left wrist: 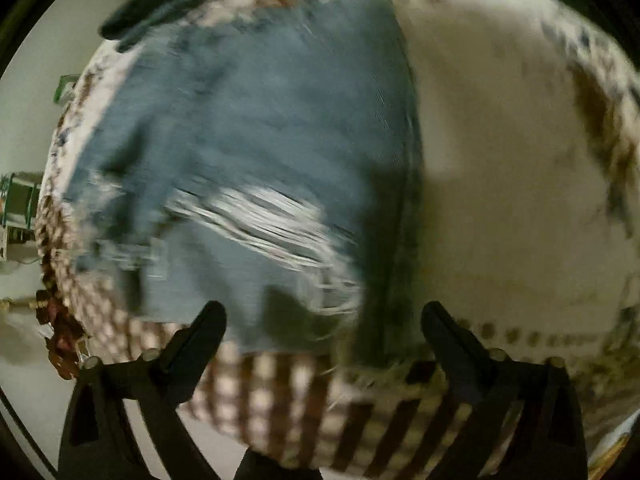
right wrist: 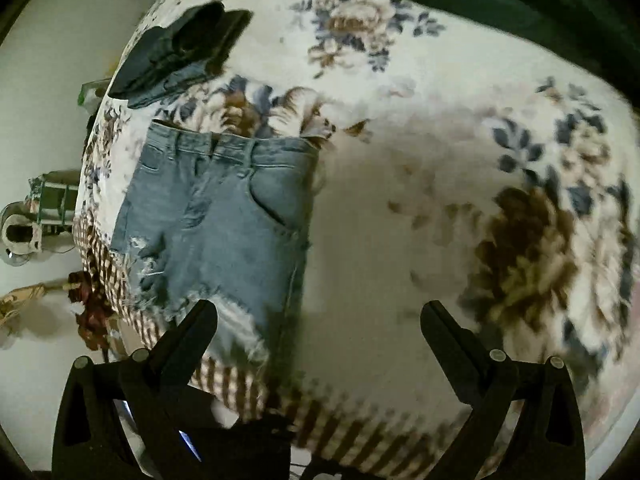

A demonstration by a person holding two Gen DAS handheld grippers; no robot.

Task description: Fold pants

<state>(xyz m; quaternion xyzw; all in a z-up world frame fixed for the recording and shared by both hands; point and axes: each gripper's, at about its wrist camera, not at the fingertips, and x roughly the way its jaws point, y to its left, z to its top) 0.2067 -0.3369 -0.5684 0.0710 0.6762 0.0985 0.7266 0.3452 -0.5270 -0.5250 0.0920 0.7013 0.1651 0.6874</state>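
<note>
Two pairs of tongs hang above a bed with a floral cover (right wrist: pixel 400 208), both with their jaws spread wide and nothing between them. The left tongs (left wrist: pixel 324 316) hover over the near hem of the denim shorts (left wrist: pixel 256 128), whose frayed, ripped patch shows as a white streak; this view is blurred. The right tongs (right wrist: pixel 320 316) sit to the right of the denim shorts (right wrist: pixel 224 220), which lie flat on the left part of the bed, waistband far, frayed hem near, close to the checked border (right wrist: pixel 332 428). A dark folded garment (right wrist: pixel 180 48) lies beyond the waistband, apart from it, near the far left edge.
</note>
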